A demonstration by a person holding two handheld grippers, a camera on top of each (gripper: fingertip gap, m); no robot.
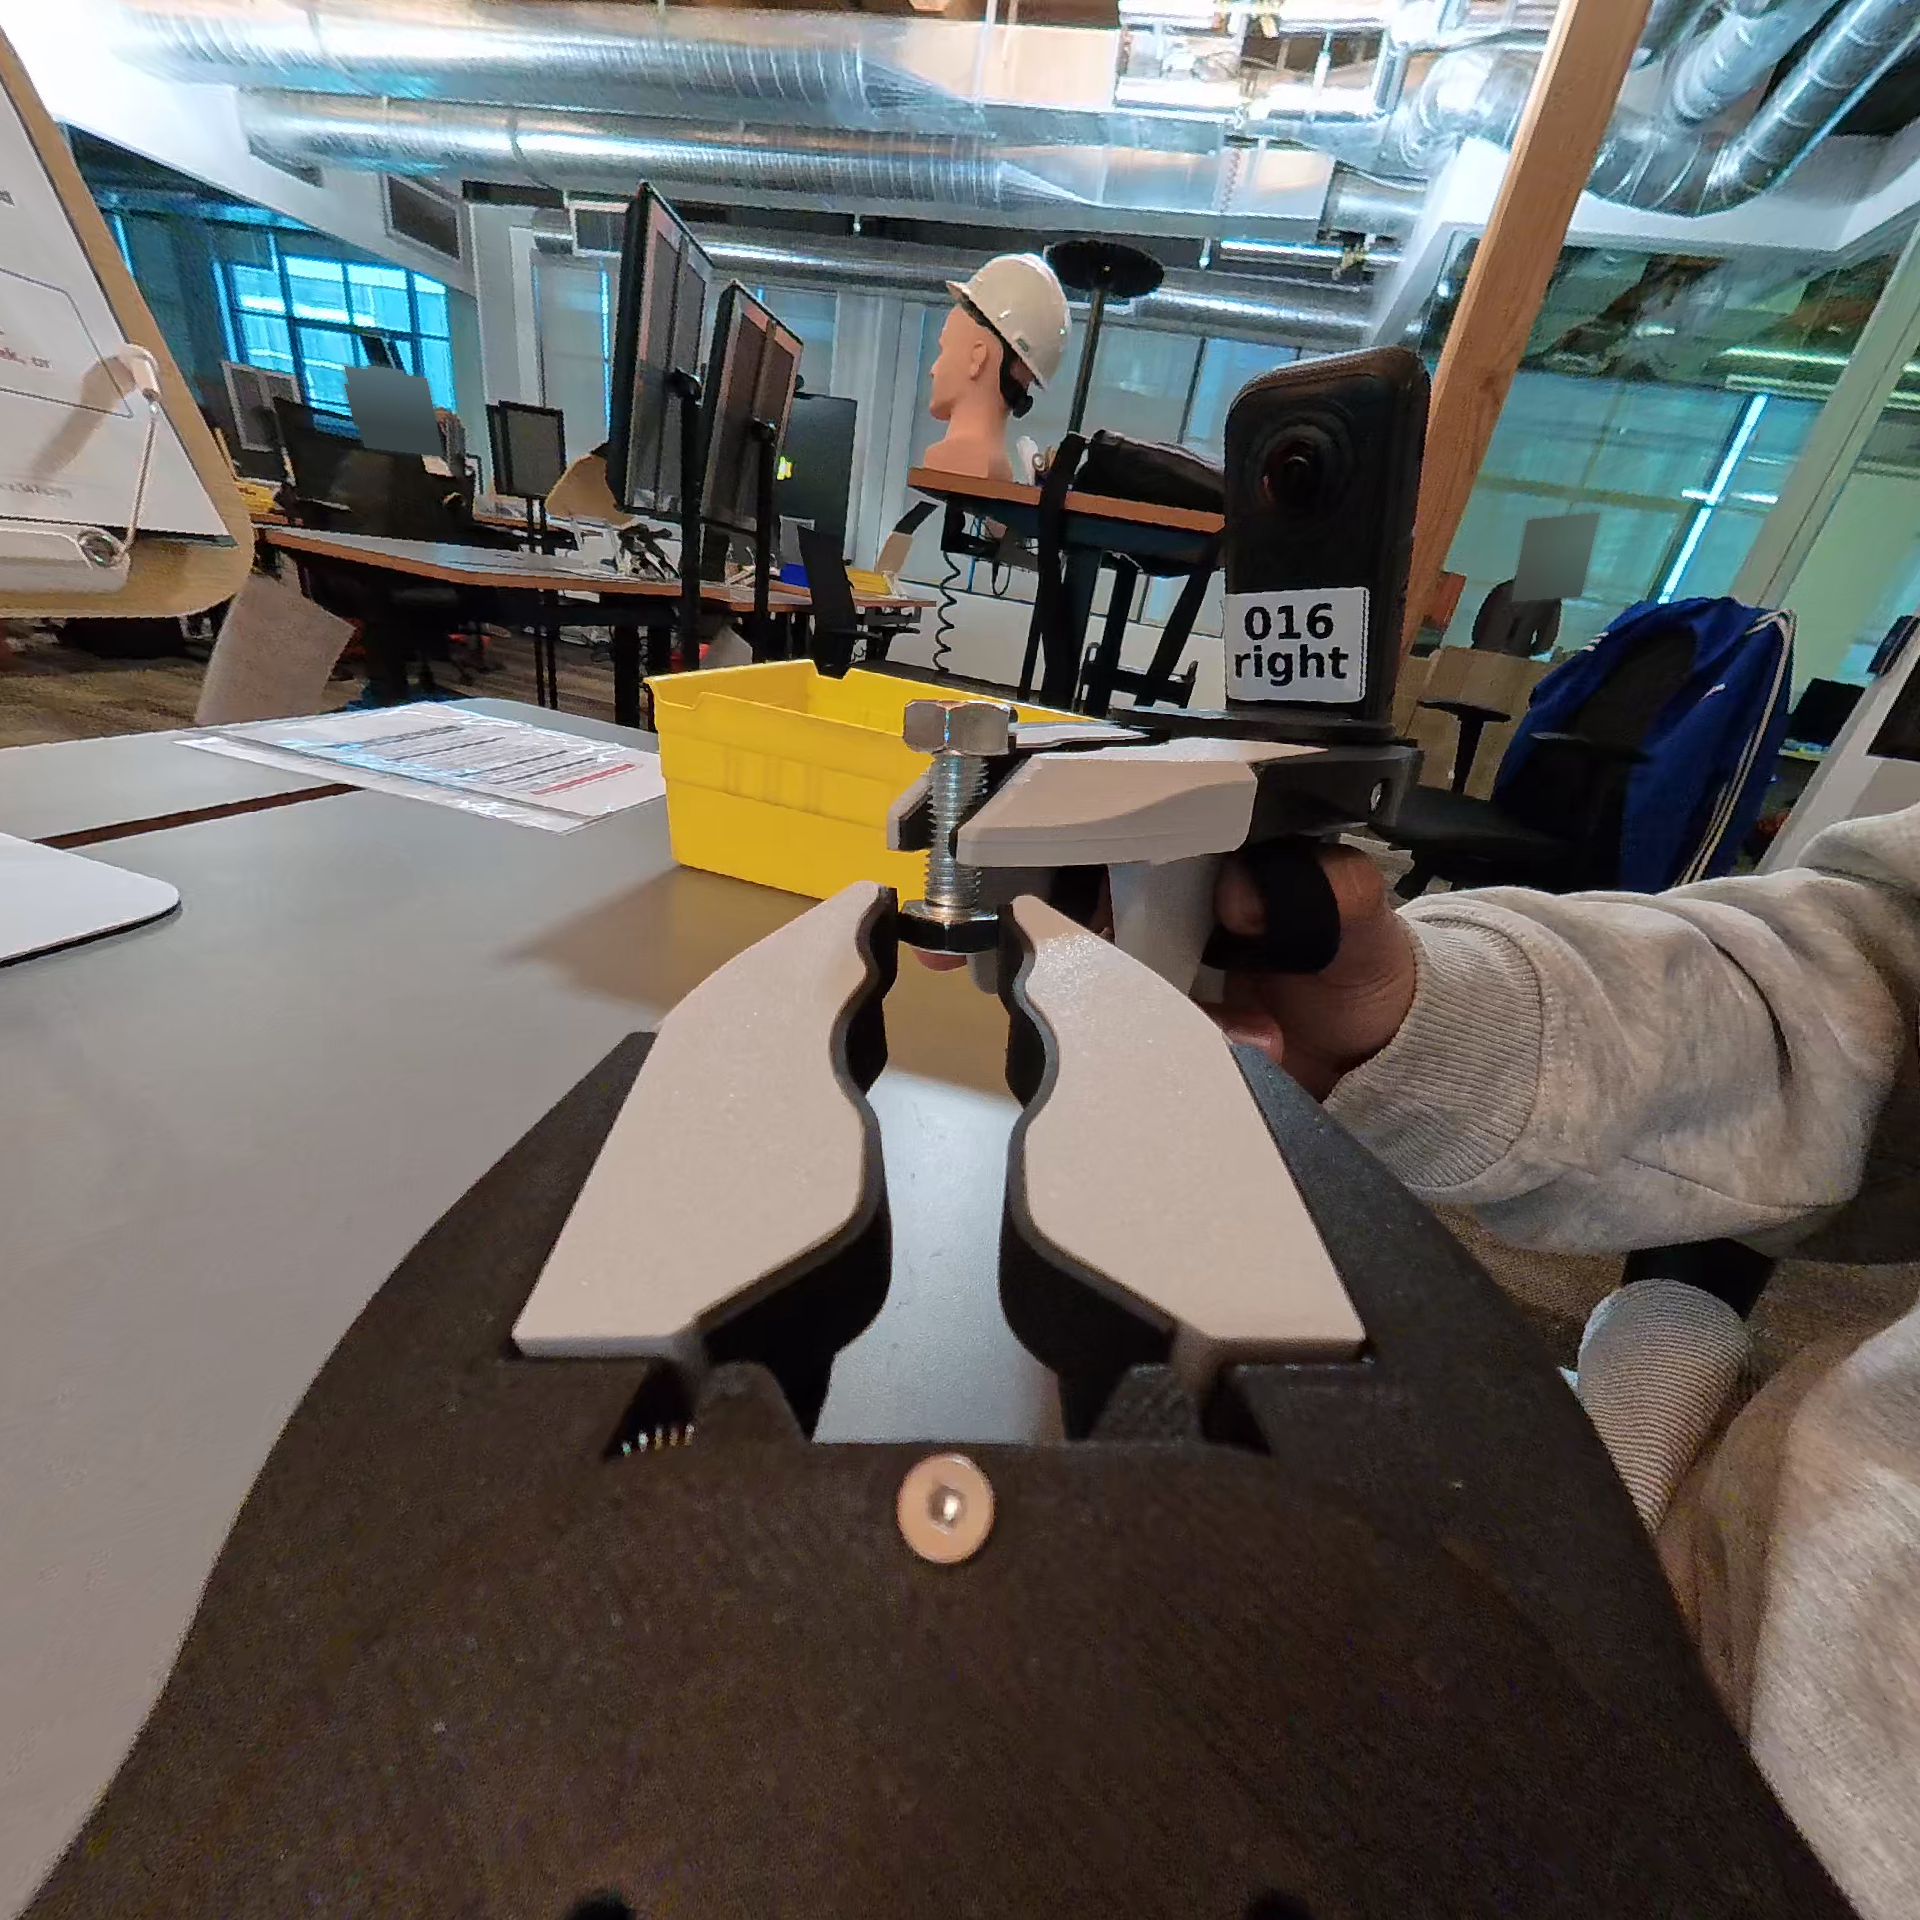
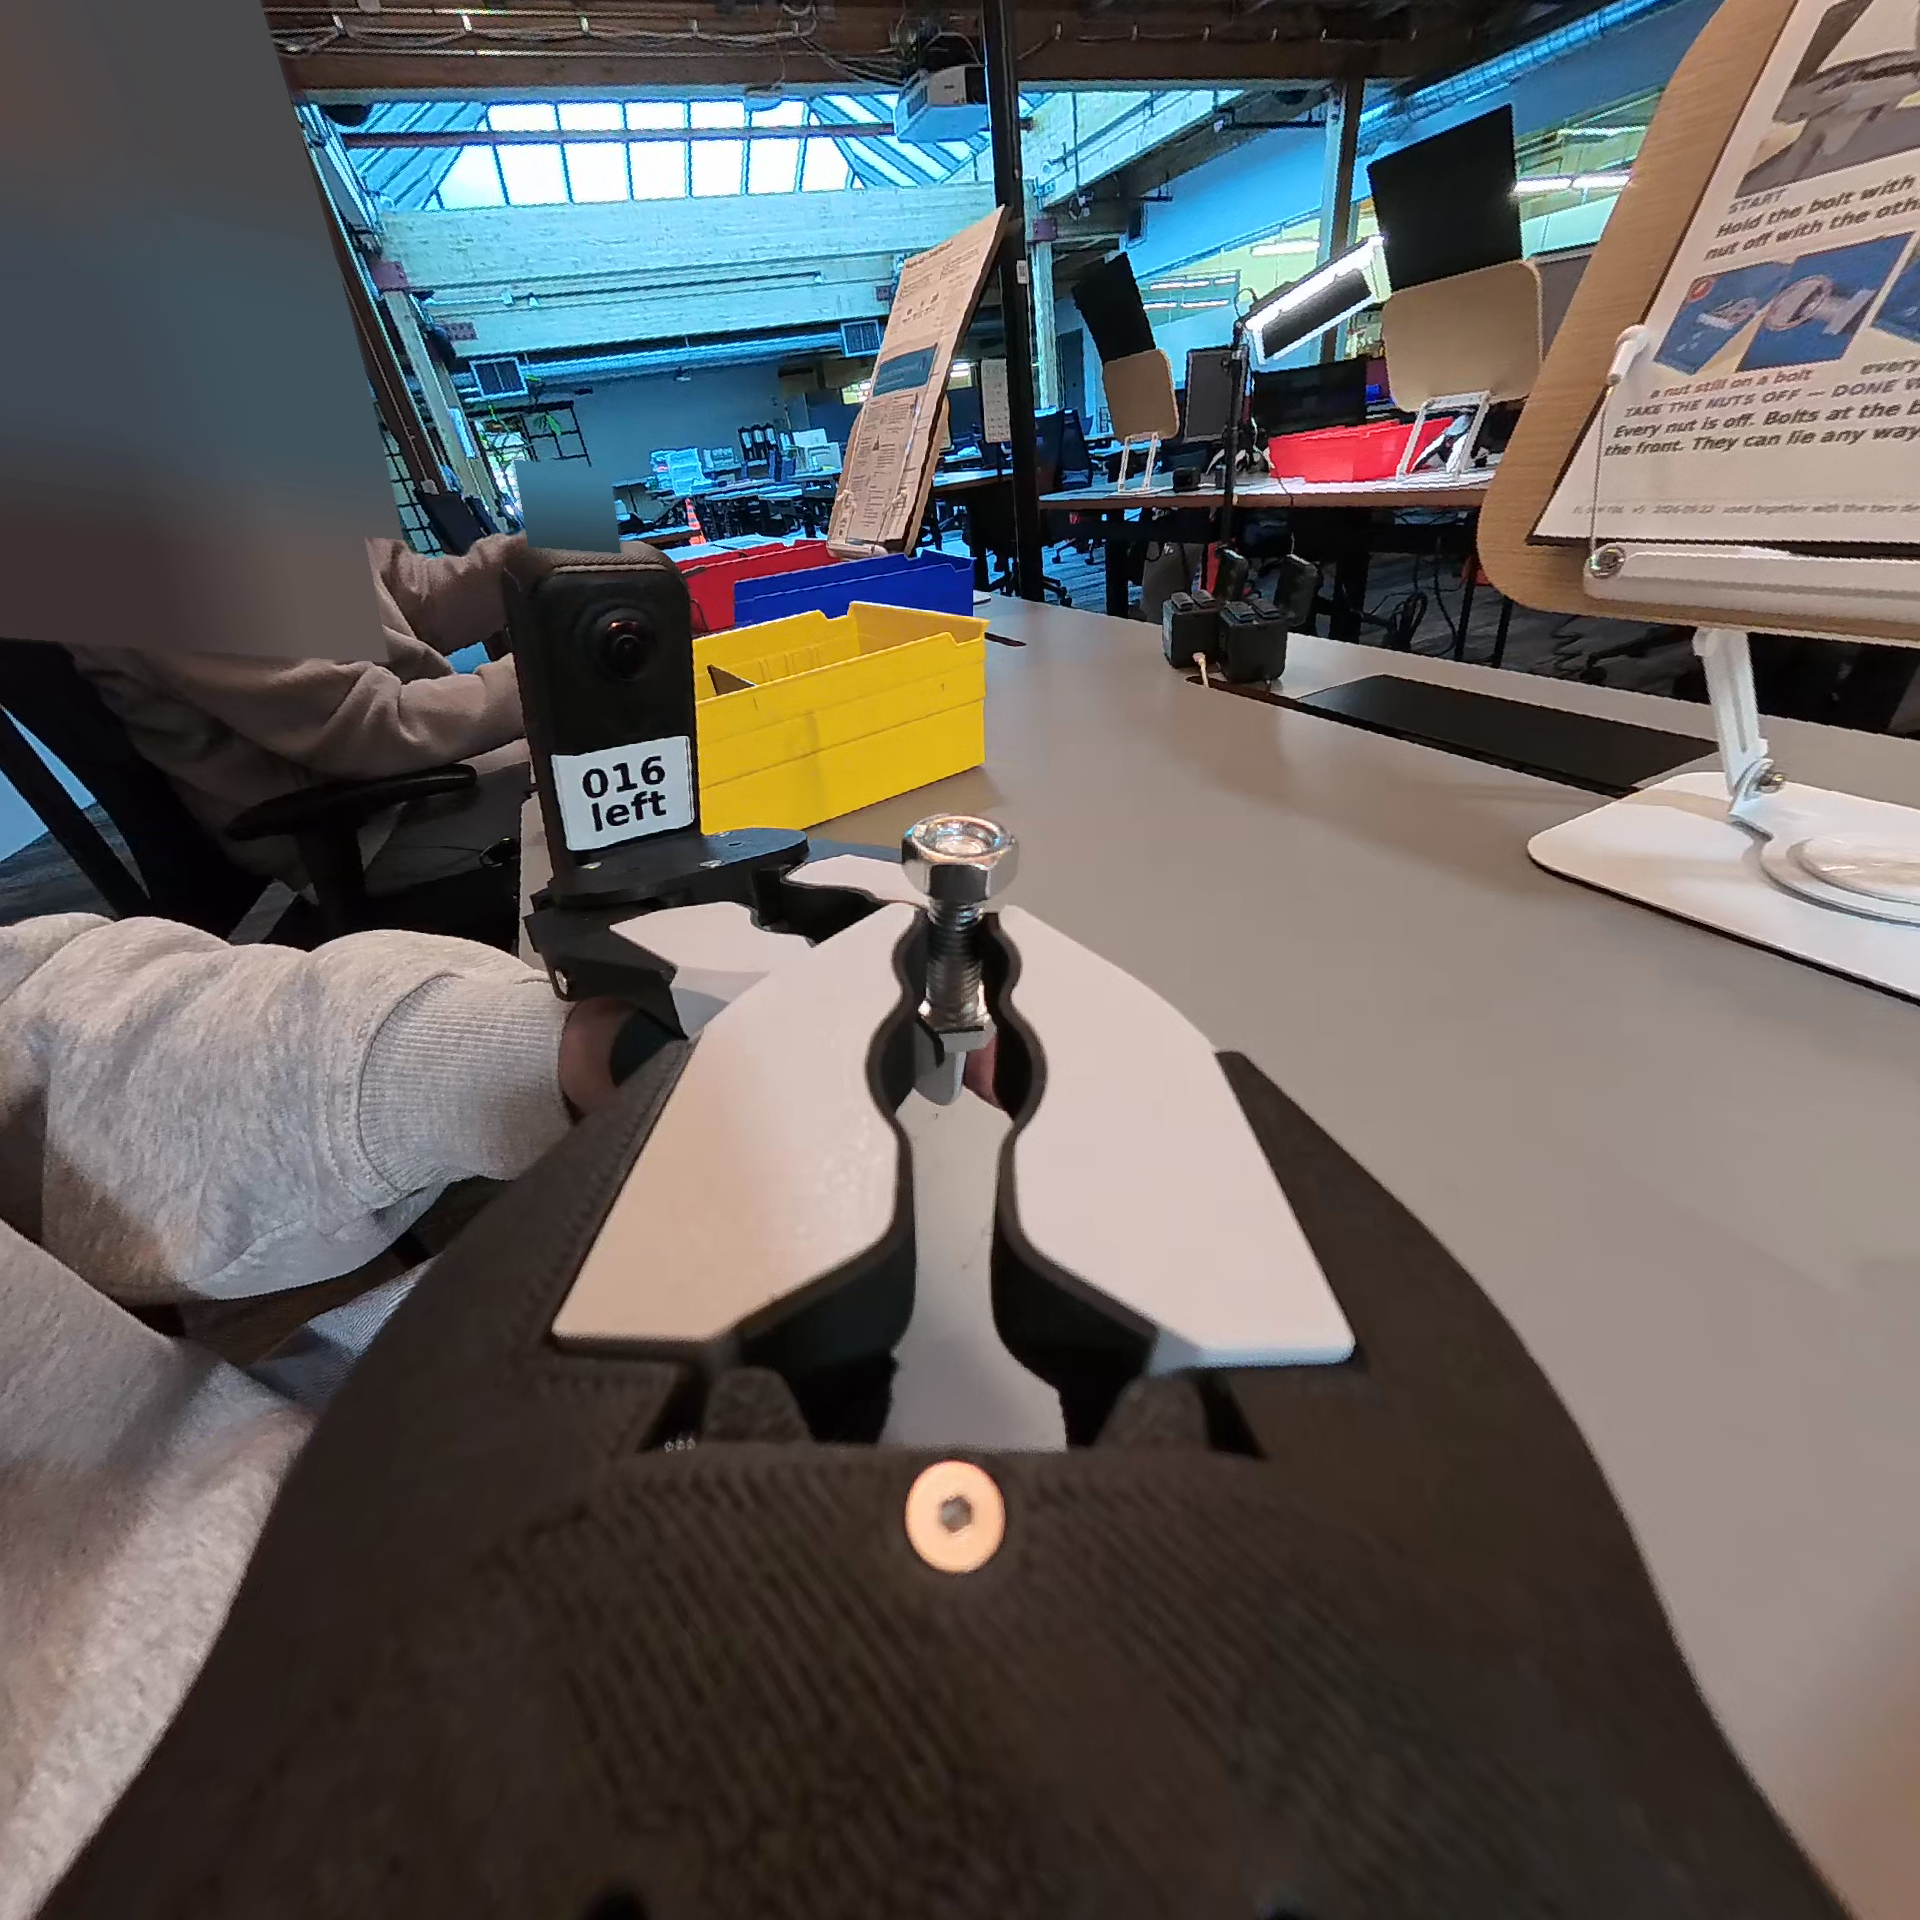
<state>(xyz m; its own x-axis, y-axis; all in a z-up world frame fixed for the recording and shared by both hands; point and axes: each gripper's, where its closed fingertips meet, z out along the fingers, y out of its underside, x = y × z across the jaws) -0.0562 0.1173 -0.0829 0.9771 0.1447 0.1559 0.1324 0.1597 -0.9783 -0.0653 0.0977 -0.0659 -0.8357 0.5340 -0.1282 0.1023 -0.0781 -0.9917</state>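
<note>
The right gripper pinches a silver bolt by its threaded shank, long axis upright, hex head toward twelve o'clock. The left gripper closes on the nut at the bolt's lower end. Beyond, at eleven o'clock, a yellow bin sits on the grey table.

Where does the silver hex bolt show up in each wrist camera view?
Left wrist view: the silver hex bolt stands upright at centre, gripped by the right gripper, its nut between the left gripper's fingers.
Right wrist view: the bolt is centre, between this gripper's fingers.
Shared landmark: yellow plastic bin.
</note>
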